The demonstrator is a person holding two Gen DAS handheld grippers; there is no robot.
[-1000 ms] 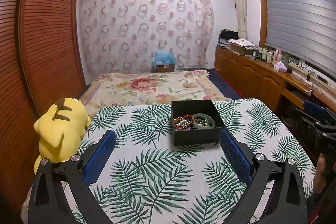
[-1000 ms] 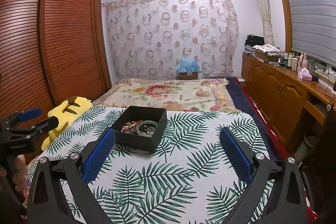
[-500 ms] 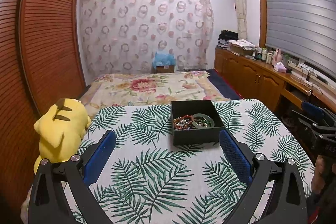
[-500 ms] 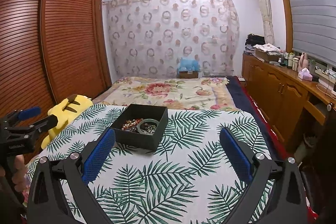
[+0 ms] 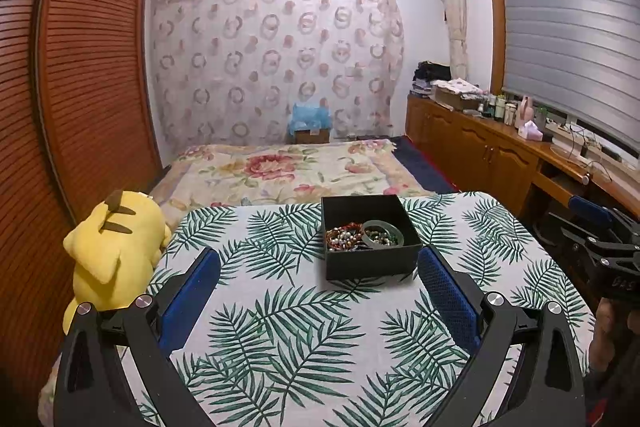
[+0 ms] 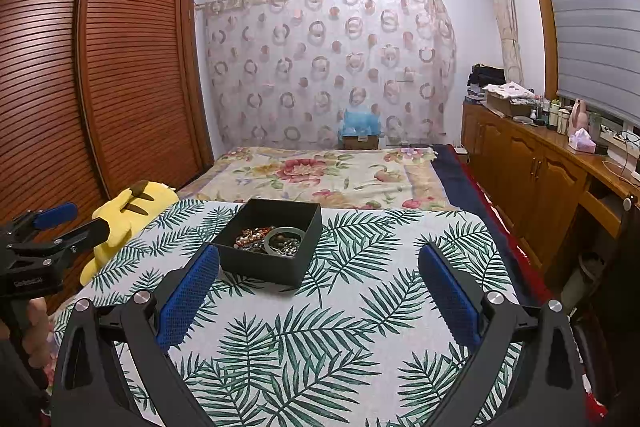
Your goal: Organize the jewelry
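Note:
A black open box (image 5: 372,263) stands on the palm-leaf tablecloth (image 5: 288,331). In it lie a beaded bracelet (image 5: 343,237) and a green bangle (image 5: 383,233). The box also shows in the right wrist view (image 6: 256,267), with the beads (image 6: 252,237) and bangle (image 6: 285,241) inside. My left gripper (image 5: 318,263) is open and empty, held short of the box. My right gripper (image 6: 318,263) is open and empty, to the right of the box. Each gripper shows at the edge of the other's view: the right (image 5: 600,243), the left (image 6: 48,235).
A yellow plush toy (image 5: 116,251) sits at the table's left edge. A bed with a floral cover (image 5: 288,167) lies beyond the table. A wooden louvred wardrobe (image 5: 80,75) is on the left, and a wooden sideboard (image 5: 500,155) with bottles on the right.
Both views have barely shifted; the right gripper has risen slightly in the left wrist view. Both grippers stay open and empty.

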